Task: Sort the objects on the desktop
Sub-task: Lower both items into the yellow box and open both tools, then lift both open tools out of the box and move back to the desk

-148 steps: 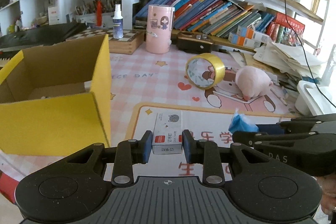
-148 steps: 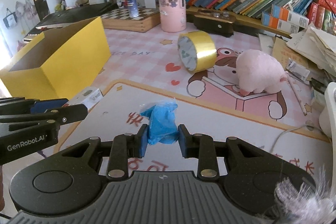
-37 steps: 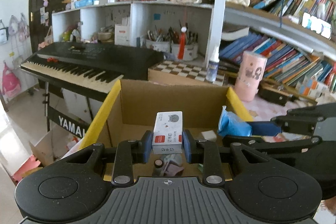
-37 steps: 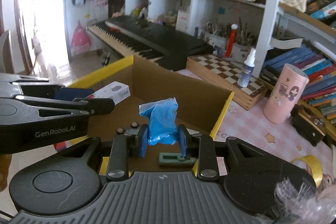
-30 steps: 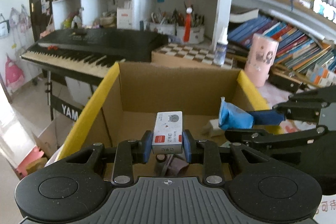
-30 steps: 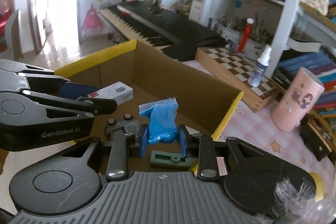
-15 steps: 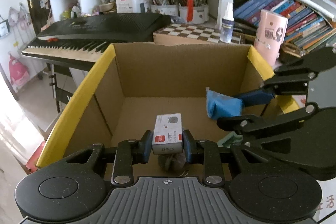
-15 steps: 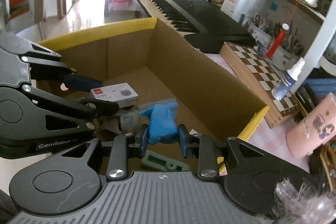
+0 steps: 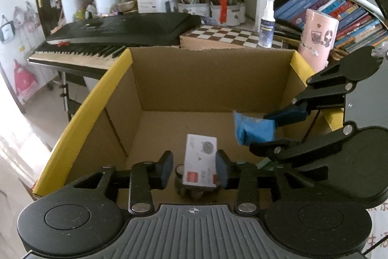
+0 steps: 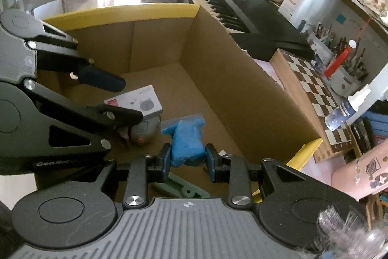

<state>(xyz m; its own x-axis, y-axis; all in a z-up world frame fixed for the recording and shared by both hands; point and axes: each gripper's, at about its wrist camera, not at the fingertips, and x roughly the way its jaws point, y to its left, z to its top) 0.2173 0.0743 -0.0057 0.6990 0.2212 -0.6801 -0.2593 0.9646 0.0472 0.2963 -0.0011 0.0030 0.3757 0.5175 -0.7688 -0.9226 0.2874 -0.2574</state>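
Both grippers are held over the open yellow-rimmed cardboard box (image 9: 213, 79), and point down into it.

The left gripper (image 9: 194, 165) has its jaws partly apart; they have just been opening. The small white staple box (image 9: 200, 166) with a red label and a cat drawing is between them. A clear gap shows on its left side, and its right side is still against the right pad, so it seems no longer clamped, though I cannot be sure that it is fully free. It is tilted a little. In the right wrist view the same staple box (image 10: 137, 102) is low in the box, right above a small grey round object (image 10: 145, 130) on the box floor.

The right gripper (image 10: 186, 163) has its jaws closed on the blue crumpled bag (image 10: 188, 141), which stands up between the pads. It is inside the box, above the floor, near the right wall. Under it on the floor lies a pale green toothed clip (image 10: 184, 187).

Beyond the far wall of the box are a chessboard (image 9: 230, 37), a spray bottle (image 9: 266, 24) and a pink cylinder container (image 9: 316, 38). A black keyboard piano (image 9: 116, 34) stands at the far left.
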